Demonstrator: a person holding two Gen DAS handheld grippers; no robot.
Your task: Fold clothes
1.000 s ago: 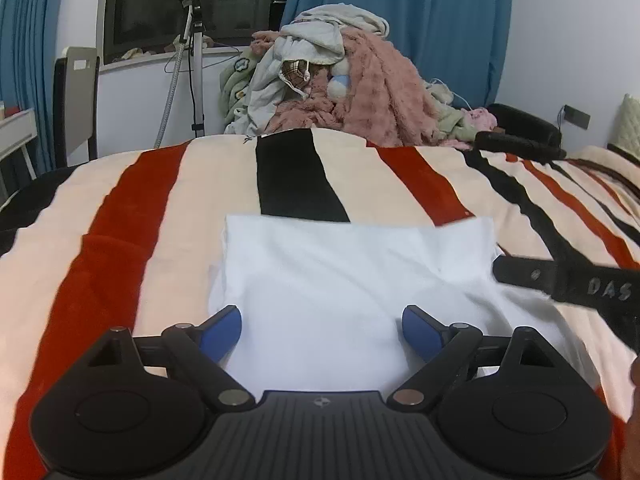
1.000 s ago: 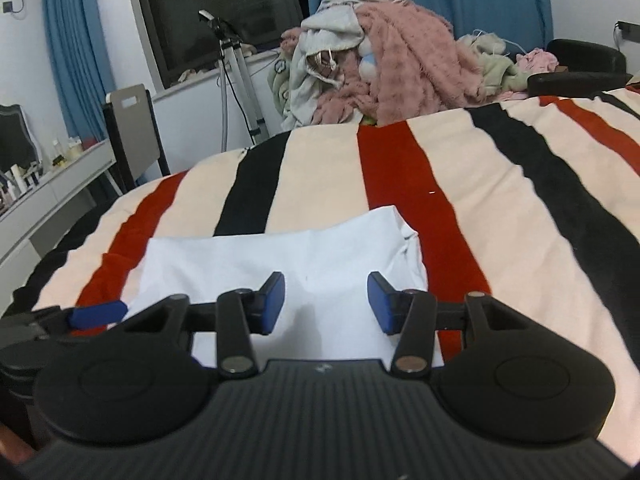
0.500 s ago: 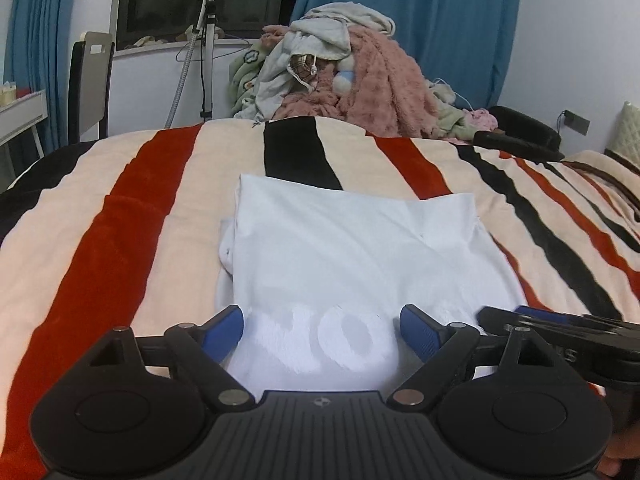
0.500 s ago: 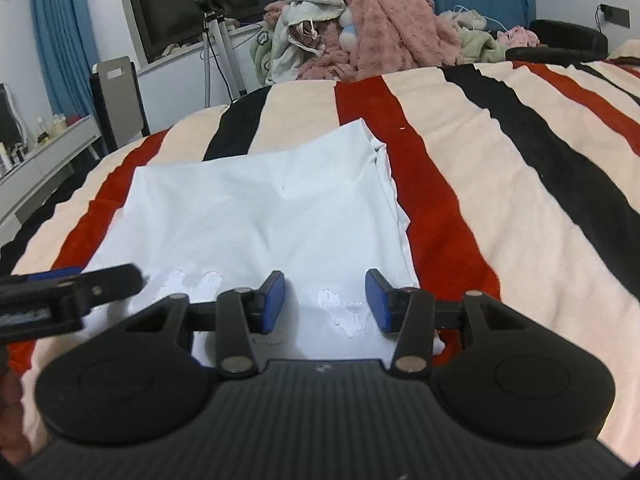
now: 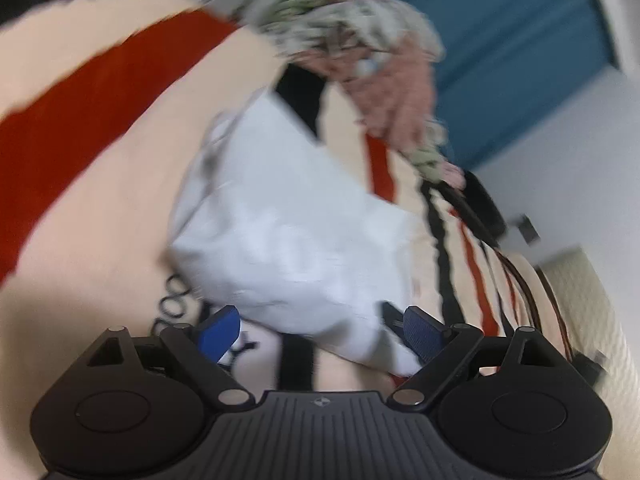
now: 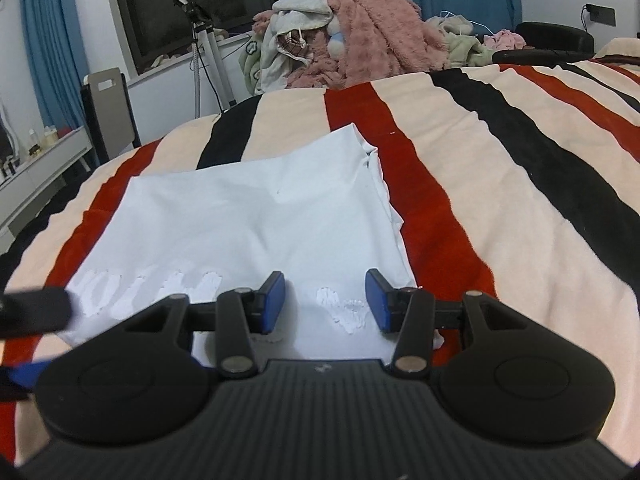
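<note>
On the striped bed (image 6: 500,184), near its front edge, lies the white shirt (image 6: 256,224), already folded into a rough rectangle with its sleeves tucked out of sight. That much looks done. What seems left is at least one more fold, bringing the near end over the far one, and the heap (image 6: 352,36) of other clothes beyond the shirt at the bed's far side is untouched.

The shirt is thin, smooth cotton, flat across the middle, with layered edges bunched at its far right corner. A pale, crackled print shows through along its near edge. The bedcover beneath is thick and fleecy, in cream, red and black bands. The heap is mostly nubbly pink plush and soft grey knit.

The right hand-held gripper (image 6: 325,306) hovers over the shirt's near edge, about half open with nothing between its blue pads.

The left hand-held gripper (image 5: 320,334), in a blurred and tilted view, stands wide apart at the shirt's near left corner. The cloth lies between the pads, but they do not look to be pressing it.
</note>
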